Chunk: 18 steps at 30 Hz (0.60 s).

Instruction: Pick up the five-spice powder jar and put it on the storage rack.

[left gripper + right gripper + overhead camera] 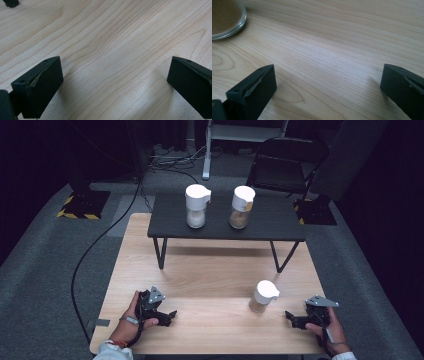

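Grippers both rest low on the wooden table (210,270) near its front edge, high view. Left gripper (170,316) sits by the front left corner, held by left hand (131,320), jaws pointing right; gap between them too small to judge here. Right gripper (291,318) sits by the front right corner, held by right hand (327,327), jaws pointing left toward the jar. Jar with white lid (263,296) stands upright on the table right of centre, near the front edge, just beside the right gripper, not touched. Two more lidded jars, white-filled jar (196,206) and brown-filled jar (242,207), stand apart on the small black shelf (225,227) at the table's far edge.

Left gripper view: left gripper (115,75) jaws spread wide, bare wood between them.

Right gripper view: right gripper (328,78) jaws spread wide, nothing pinched. Jar's glass base (227,20) with brown contents at top left, well apart from the jaws.
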Available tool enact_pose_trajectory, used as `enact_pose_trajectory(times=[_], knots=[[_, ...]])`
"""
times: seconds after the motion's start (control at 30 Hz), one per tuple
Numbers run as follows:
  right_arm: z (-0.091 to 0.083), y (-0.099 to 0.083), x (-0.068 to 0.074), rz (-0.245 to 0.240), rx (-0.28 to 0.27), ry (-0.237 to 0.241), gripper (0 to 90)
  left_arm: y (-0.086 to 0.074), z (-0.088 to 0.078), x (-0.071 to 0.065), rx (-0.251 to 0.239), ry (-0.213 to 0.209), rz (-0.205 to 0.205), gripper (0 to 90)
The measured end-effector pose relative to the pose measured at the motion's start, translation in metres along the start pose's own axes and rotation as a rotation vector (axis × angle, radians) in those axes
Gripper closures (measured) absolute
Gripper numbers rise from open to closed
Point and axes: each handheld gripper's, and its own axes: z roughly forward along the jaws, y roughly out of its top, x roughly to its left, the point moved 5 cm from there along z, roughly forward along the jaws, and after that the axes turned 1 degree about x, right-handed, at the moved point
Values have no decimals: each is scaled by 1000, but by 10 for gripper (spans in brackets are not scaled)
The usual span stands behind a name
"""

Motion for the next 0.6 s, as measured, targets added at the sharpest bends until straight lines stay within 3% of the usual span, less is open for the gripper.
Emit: enact_pose_trajectory(times=[0.23, 0.6], knots=[[-2, -2, 1, -24, -16, -22, 16, 0, 0, 0, 1, 0, 0, 1], [-12, -4, 5, -41, -87, -7, 16, 0, 0, 0, 1, -1, 1, 1]])
